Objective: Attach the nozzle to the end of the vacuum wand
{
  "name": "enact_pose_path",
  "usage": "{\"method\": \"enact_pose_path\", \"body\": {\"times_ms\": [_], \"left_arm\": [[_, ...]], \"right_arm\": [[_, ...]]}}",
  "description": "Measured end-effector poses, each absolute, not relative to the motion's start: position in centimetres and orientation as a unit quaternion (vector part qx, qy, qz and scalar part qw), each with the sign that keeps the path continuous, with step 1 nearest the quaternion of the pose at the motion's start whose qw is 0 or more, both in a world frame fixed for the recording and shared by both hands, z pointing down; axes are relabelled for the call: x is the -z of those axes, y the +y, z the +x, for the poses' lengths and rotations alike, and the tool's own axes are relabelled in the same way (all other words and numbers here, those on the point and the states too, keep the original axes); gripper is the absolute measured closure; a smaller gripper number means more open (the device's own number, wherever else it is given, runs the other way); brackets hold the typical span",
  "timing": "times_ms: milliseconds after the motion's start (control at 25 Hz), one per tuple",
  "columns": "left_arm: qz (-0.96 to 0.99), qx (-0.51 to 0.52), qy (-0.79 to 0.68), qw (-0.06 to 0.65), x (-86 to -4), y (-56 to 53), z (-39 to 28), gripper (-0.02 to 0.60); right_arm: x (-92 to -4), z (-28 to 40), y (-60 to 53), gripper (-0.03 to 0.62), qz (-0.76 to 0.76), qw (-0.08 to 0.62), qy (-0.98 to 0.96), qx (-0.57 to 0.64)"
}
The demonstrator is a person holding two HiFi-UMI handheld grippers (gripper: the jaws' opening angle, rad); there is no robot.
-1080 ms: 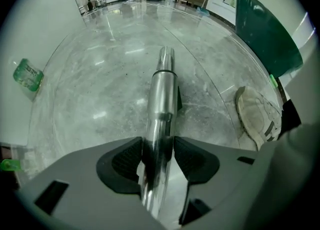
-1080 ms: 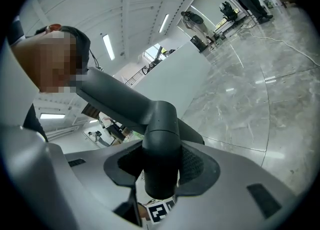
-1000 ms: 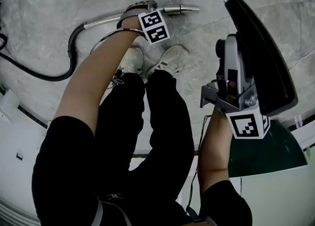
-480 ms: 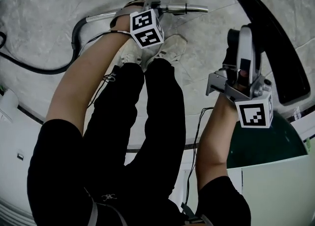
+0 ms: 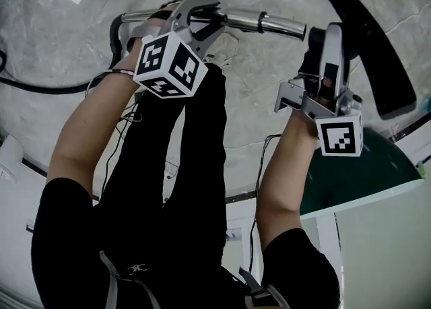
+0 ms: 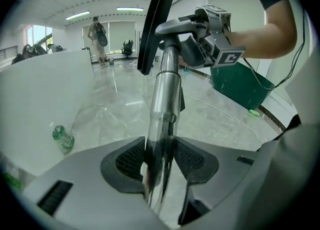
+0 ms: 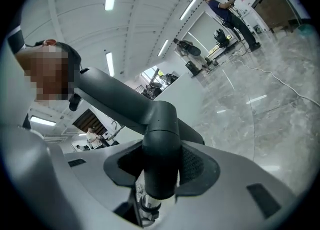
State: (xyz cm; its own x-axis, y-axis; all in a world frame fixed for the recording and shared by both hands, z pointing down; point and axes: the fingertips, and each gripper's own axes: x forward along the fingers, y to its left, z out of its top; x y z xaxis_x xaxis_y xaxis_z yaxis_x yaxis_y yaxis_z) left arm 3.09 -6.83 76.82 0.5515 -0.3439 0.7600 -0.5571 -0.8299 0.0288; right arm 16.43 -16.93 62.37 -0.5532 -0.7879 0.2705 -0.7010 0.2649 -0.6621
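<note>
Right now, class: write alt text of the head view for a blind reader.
The left gripper clamps a metal vacuum wand; the right gripper holds a black nozzle at the wand's tip, above a marble floor.

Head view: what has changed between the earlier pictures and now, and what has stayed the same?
The left gripper, closed on the vacuum wand, lifted it off the floor; the wand's free end is now right by the neck of the nozzle. The right gripper moved up too, carrying the nozzle. Nothing was let go or newly taken: both grips stayed.
</note>
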Motion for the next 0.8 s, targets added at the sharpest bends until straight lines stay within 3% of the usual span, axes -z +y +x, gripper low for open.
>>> {"method": "enact_pose_path", "body": {"times_ms": [320, 800], "left_arm": [[0.882, -0.373, -0.259, 0.125, -74.8, -7.4, 3.2, 0.399], [0.886, -0.341, -0.284, 0.133, -71.4, -7.5, 0.8, 0.397]], "right_arm": [[-60.0, 15.2, -17.1, 0.411, -0.453, 0.132, 0.792, 0.387], [-55.9, 11.9, -16.1, 0.411, -0.437, 0.129, 0.823, 0.34]]}}
